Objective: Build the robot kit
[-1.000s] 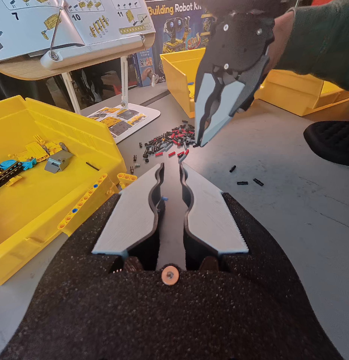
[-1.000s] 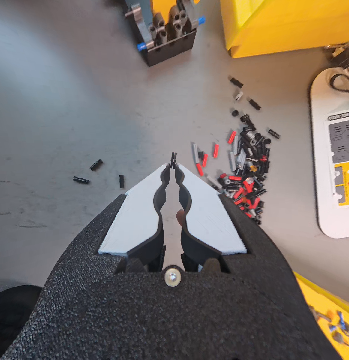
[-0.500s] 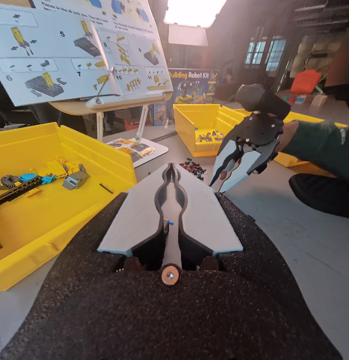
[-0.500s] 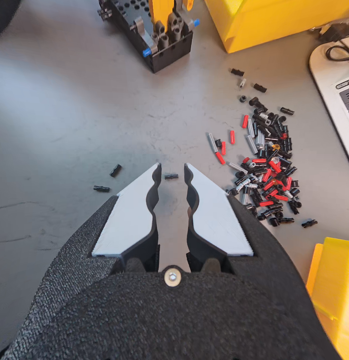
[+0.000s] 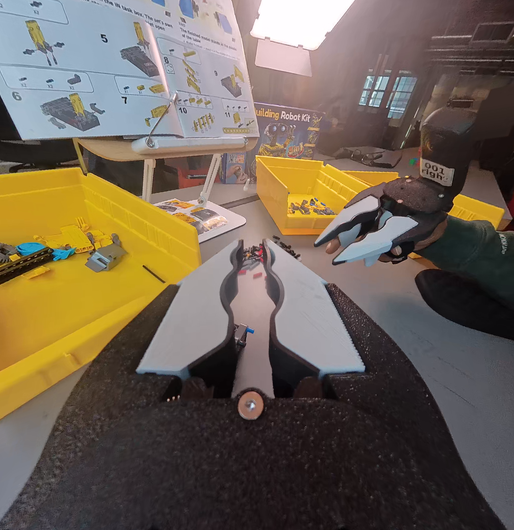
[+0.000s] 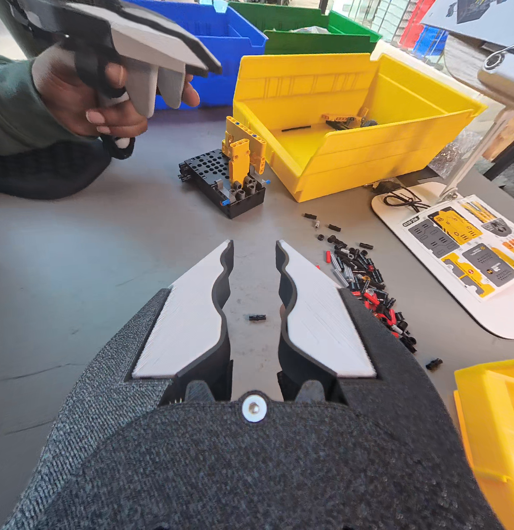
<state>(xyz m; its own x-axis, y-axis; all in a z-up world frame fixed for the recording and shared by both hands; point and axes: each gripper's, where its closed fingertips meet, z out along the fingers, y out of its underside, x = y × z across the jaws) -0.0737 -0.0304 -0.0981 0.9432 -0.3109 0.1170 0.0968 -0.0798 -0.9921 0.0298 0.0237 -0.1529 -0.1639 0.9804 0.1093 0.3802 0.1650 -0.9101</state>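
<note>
Right wrist view: the right tongs (image 6: 254,246) stand parted and empty above the grey surface (image 6: 106,258), and a single black connector pin (image 6: 257,317) lies on the surface between the two fingers, touching neither. Just to their right spreads a heap of small black, red and grey pins (image 6: 364,284). Beyond the tips sits a black perforated base with a yellow beam tower (image 6: 230,177), close against a yellow bin (image 6: 350,166) that holds a black rod and a few orange and dark parts. Behind it stand a blue bin (image 6: 221,37) and a green bin (image 6: 307,31); what they hold cannot be told.

In the left wrist view, the left tongs (image 5: 252,245) are narrowly parted at the tips and grip nothing; a small grey piece with a blue pin (image 5: 244,331) shows between the fingers near their base. The large yellow bin (image 5: 169,229) to the left carries yellow beams, a grey block, blue parts, a gear and a black beam. An instruction booklet (image 5: 120,66) leans on a stand above it.
</note>
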